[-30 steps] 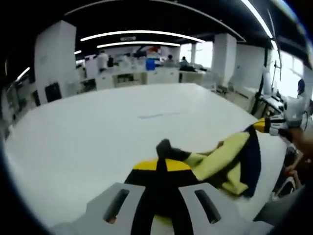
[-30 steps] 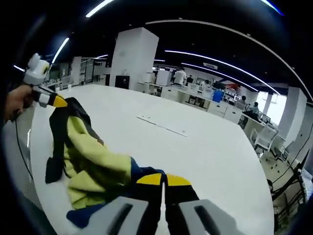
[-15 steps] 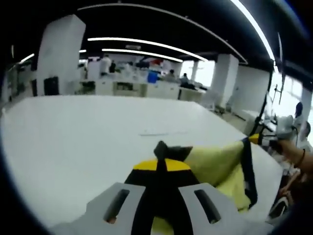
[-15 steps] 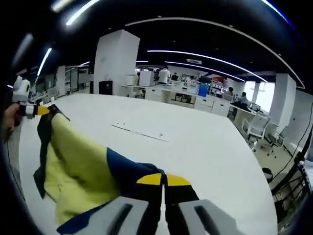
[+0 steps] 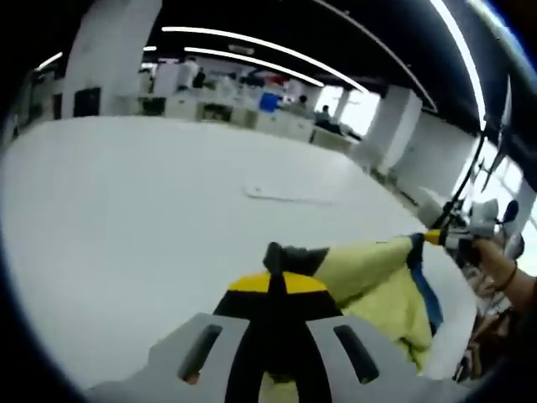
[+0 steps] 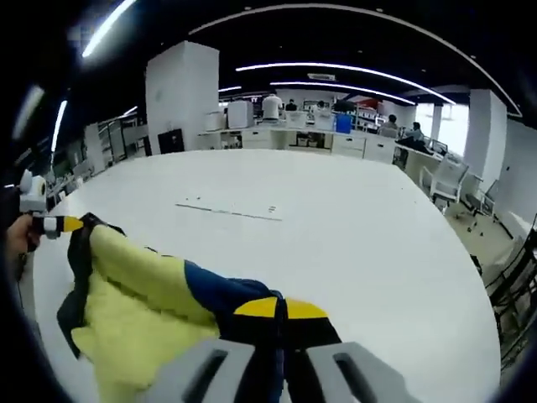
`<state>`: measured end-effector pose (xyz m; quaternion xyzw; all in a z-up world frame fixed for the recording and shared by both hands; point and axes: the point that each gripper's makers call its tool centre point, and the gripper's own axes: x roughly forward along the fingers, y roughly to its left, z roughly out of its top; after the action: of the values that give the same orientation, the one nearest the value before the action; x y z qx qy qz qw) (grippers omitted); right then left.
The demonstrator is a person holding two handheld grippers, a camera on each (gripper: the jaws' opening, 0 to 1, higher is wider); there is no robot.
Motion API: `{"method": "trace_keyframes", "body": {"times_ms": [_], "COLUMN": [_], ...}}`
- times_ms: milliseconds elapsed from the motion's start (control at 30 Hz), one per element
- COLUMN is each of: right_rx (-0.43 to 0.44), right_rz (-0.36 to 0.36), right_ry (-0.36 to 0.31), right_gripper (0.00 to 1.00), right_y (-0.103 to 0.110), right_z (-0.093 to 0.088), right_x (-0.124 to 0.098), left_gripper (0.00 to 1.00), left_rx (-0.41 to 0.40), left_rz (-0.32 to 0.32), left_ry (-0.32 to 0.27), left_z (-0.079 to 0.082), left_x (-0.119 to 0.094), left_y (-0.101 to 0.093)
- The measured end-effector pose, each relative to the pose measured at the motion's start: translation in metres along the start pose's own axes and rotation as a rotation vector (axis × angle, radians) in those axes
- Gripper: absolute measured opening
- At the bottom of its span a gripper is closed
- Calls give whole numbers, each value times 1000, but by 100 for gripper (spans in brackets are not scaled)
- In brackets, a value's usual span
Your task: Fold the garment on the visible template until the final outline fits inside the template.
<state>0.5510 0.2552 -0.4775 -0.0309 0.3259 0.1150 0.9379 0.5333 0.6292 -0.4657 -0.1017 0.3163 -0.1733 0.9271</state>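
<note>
A yellow garment with navy and black trim hangs stretched between my two grippers above the white table. In the left gripper view my left gripper [image 5: 276, 283] is shut on a dark edge of the garment [image 5: 369, 277], and the right gripper [image 5: 438, 238] holds its far corner at the right. In the right gripper view my right gripper [image 6: 279, 307] is shut on the navy part of the garment [image 6: 143, 290], while the left gripper [image 6: 63, 224] pinches the far corner at the left. A thin template line [image 6: 228, 211] lies on the table beyond; the template line [image 5: 285, 198] is also ahead of the left gripper.
The white table [image 5: 126, 210] is wide and round-edged. Its edge [image 6: 470, 277] curves near a chair at the right. Desks, pillars and several people stand in the office behind. A person's hand [image 5: 495, 260] holds the right gripper.
The garment has been pulled wider and straighter between the grippers. Both views have tilted, and the table now takes up more of each.
</note>
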Motion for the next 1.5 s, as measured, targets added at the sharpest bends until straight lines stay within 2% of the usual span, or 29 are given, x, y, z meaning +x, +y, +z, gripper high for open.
{"method": "trace_keyframes", "body": {"times_ms": [33, 100, 167, 267, 400, 467, 667, 700, 733, 767, 833, 933, 1033, 1167, 1267, 1367, 1467, 1500], "right_rx": [-11, -27, -19, -17, -2, 12, 20, 36, 33, 33, 44, 76, 88, 87, 107, 136, 127, 121], "right_rz": [-3, -7, 2, 7, 12, 17, 27, 34, 31, 26, 19, 8, 15, 5, 1, -2, 6, 9], "right_ry": [9, 62, 89, 133, 157, 144, 67, 31, 28, 24, 24, 30, 18, 25, 26, 8, -9, -16], "right_gripper": [0, 0, 0, 0, 0, 0, 0, 0, 0, 0, 0, 0, 0, 0, 0, 2, 13, 17], "right_y": [0, 0, 0, 0, -1, -1, -4, -4, -5, -7, -9, -11, -9, -7, -8, -7, -2, 0], "right_z": [-4, -16, -24, -38, -51, -49, -33, -25, -24, -22, -21, -22, -19, -18, -17, -10, -3, 0], "right_x": [2, 4, 8, 13, 23, 26, 40, 44, 45, 47, 53, 60, 65, 67, 66, 58, 50, 46], "left_gripper": [0, 0, 0, 0, 0, 0, 0, 0, 0, 0, 0, 0, 0, 0, 1, 11, 21, 23], "left_rx": [17, 1, 15, -8, -18, -5, 2, 4, 10, 12, -4, 31, 12, 45, 37, 57, 87, 68], "left_rz": [9, 12, 23, 36, 51, 63, 88, 91, 93, 88, 109, 174, 167, 164, 149, 151, 133, 124], "left_ry": [19, 65, 93, 140, 171, 179, 168, 166, 151, 103, 97, 94, 73, 65, 52, 37, 16, -2], "left_z": [-7, -19, -26, -38, -46, -48, -46, -46, -43, -36, -36, -34, -32, -30, -27, -21, -13, -8], "left_x": [3, 4, 6, 8, 14, 16, 24, 24, 25, 28, 28, 27, 27, 26, 25, 22, 16, 12], "left_y": [2, 3, 7, 13, 19, 22, 29, 30, 31, 31, 35, 49, 50, 45, 42, 37, 24, 17]}}
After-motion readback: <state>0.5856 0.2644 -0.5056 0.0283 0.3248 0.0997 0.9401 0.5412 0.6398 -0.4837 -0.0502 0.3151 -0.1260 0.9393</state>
